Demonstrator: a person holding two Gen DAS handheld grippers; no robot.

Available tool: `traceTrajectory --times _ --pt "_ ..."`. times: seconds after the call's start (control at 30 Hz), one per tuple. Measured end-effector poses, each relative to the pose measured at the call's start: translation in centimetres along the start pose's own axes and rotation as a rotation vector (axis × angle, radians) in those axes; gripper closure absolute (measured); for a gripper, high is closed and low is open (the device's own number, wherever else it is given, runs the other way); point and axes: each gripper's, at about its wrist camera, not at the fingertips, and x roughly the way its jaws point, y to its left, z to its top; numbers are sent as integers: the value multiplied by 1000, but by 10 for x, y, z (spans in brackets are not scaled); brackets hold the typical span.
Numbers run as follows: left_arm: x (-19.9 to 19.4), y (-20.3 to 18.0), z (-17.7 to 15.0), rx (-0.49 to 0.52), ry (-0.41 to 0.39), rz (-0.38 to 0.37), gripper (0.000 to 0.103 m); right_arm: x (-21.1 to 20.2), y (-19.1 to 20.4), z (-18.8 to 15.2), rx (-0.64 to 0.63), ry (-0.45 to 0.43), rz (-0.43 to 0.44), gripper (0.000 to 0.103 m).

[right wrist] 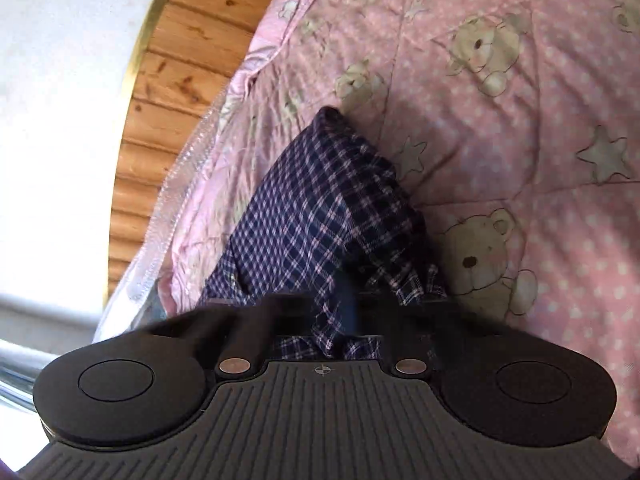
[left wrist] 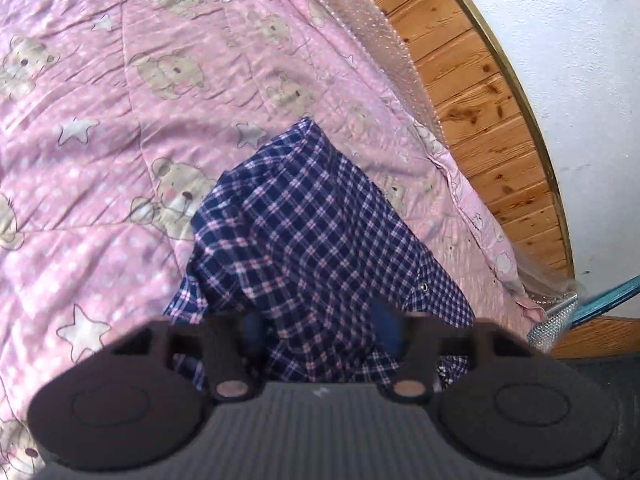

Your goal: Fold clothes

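A navy plaid shirt [left wrist: 304, 220] with pink and white checks hangs bunched from my left gripper [left wrist: 320, 332]. The cloth fills the gap between the blue fingertips [left wrist: 253, 332] and drapes over them, and a snap button shows on its right edge. In the right wrist view the same plaid shirt [right wrist: 316, 208] runs from my right gripper [right wrist: 320, 308] out to the quilt. That gripper is shut on a fold of it, with one blue fingertip [right wrist: 347, 300] showing through the cloth. The shirt's far end rests on the pink quilt [left wrist: 120, 120].
The pink quilt [right wrist: 520, 100], printed with bears and stars, covers the bed. Clear bubble wrap [left wrist: 384, 40] lines the bed's edge beside a wooden plank wall panel [left wrist: 480, 100] and a white wall [left wrist: 580, 60]. A teal bar [left wrist: 608, 296] crosses at the right.
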Motion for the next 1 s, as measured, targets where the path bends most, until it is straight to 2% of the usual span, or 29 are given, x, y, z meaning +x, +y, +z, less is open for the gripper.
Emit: traceTrajectory --times 0.03,0.23,0.33,0.4,0.47,0.53,0.7,0.8,0.83,0.87,0.9,0.93,1.0 --pt "-4 -2 0 -1 -2 -4 102 0 2 0 -16 -2 -2 103" --pt "-39 -16 -1 6 -20 -59 102 -43 21 -7 -77 -56 43 103" --pt "-48 -21 -7 36 -4 -63 102 -55 19 -13 -87 -46 34 103" --pt "-40 -17 -11 45 12 -31 101 -51 11 -15 -71 -15 26 100" --pt "-28 -4 -12 -18 27 -25 94 -41 -2 -15 -4 29 34 89" --pt "-20 -1 -14 -34 14 -9 77 -34 -10 -16 36 15 33 64" --pt "-10 -5 -15 -34 -3 -8 58 -8 -22 -11 119 -14 68 50" --pt "-5 -12 -15 -10 -5 1 57 7 -17 -8 120 -16 40 46" --pt "-3 -14 -14 1 -3 1 62 9 -13 -8 104 -23 25 61" --pt "-2 -15 -13 5 6 0 68 12 -9 -8 88 -30 11 81" --pt "-1 -16 -12 9 15 -1 88 12 -7 -9 76 -31 0 102" --pt "0 -17 -11 14 23 -2 100 12 -4 -9 65 -33 -11 103" --pt "-3 -19 -9 29 27 -5 101 4 0 -11 22 -48 -16 103"
